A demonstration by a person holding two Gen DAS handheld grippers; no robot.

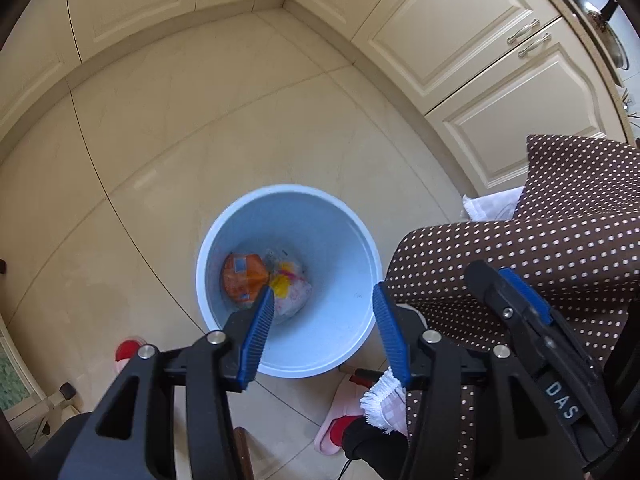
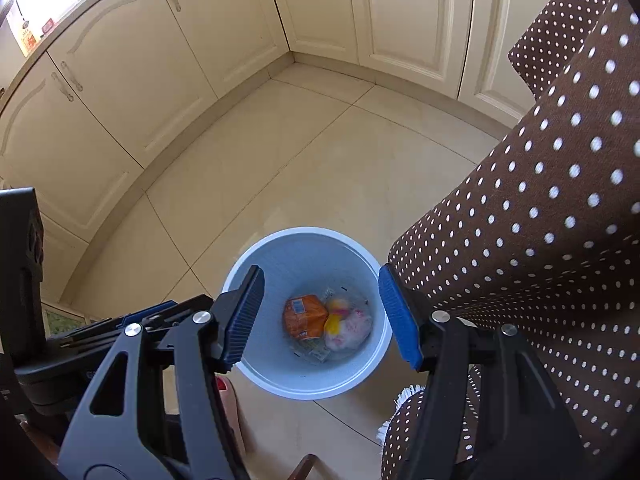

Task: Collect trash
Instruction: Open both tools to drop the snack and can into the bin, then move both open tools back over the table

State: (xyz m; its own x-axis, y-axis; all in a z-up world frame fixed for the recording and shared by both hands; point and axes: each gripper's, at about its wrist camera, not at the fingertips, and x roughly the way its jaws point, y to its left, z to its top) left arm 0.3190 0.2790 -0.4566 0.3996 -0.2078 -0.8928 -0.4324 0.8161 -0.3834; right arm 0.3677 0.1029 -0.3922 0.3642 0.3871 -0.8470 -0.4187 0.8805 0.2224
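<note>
A light blue trash bin (image 1: 340, 344) stands on the tiled floor, seen from above in both views (image 2: 256, 372). Inside lie an orange snack packet (image 1: 242, 276) (image 2: 304, 316) and a crumpled white, yellow and pink wrapper (image 1: 292, 288) (image 2: 348, 326). My left gripper (image 1: 324, 324) hovers over the bin, open and empty. My right gripper (image 2: 320, 316) also hovers over the bin, open and empty. The right gripper's body (image 1: 532, 320) shows at the right of the left wrist view.
A brown cloth with white dots (image 1: 540, 248) (image 2: 540, 220) hangs over an edge right of the bin. Cream cabinets (image 1: 460, 40) (image 2: 120, 80) line the walls. Pink slippers (image 1: 340, 420) and a red one (image 1: 128, 350) sit near the bin.
</note>
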